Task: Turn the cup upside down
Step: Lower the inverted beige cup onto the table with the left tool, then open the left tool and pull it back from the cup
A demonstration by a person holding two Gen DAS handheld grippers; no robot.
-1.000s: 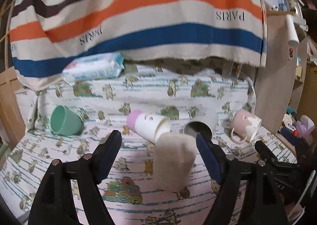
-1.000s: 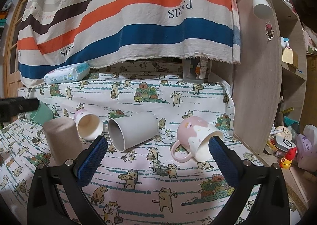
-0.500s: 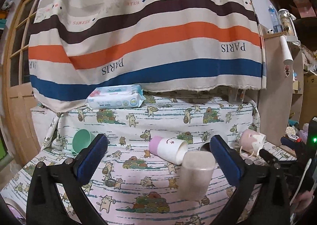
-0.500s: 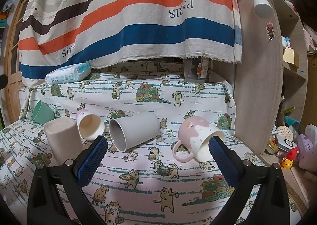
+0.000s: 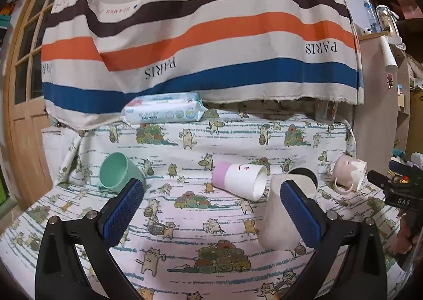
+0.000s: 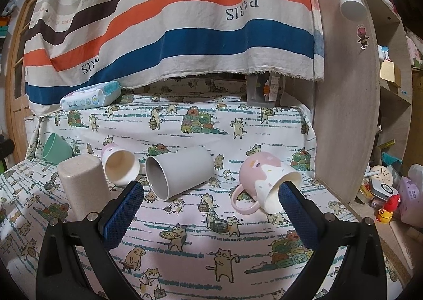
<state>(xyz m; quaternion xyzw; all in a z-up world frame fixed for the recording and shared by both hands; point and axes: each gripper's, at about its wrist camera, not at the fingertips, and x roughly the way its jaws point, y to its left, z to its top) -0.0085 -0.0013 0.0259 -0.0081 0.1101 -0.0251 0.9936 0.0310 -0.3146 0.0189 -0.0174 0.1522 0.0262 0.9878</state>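
Observation:
A beige cup [image 5: 275, 218] stands upside down on the cat-print cloth; it also shows in the right wrist view [image 6: 82, 183]. My left gripper [image 5: 211, 210] is open and empty, with the beige cup just behind its right finger. A green cup [image 5: 116, 172], a white cup with a pink base [image 5: 240, 179], a grey cup [image 6: 179, 172] and a pink mug [image 6: 264, 183] lie on their sides. My right gripper [image 6: 211, 210] is open and empty, in front of the grey cup and the mug.
A pack of wet wipes [image 5: 164, 111] lies at the back under a striped hanging cloth [image 5: 201, 36]. A wooden cabinet side [image 6: 346, 115] stands to the right, with shelves and small clutter [image 6: 388, 194] beyond. A wooden door [image 5: 23, 115] is at the left.
My left gripper has pulled back and risen away from the beige cup, which stands upside down and free. The right gripper has barely moved.

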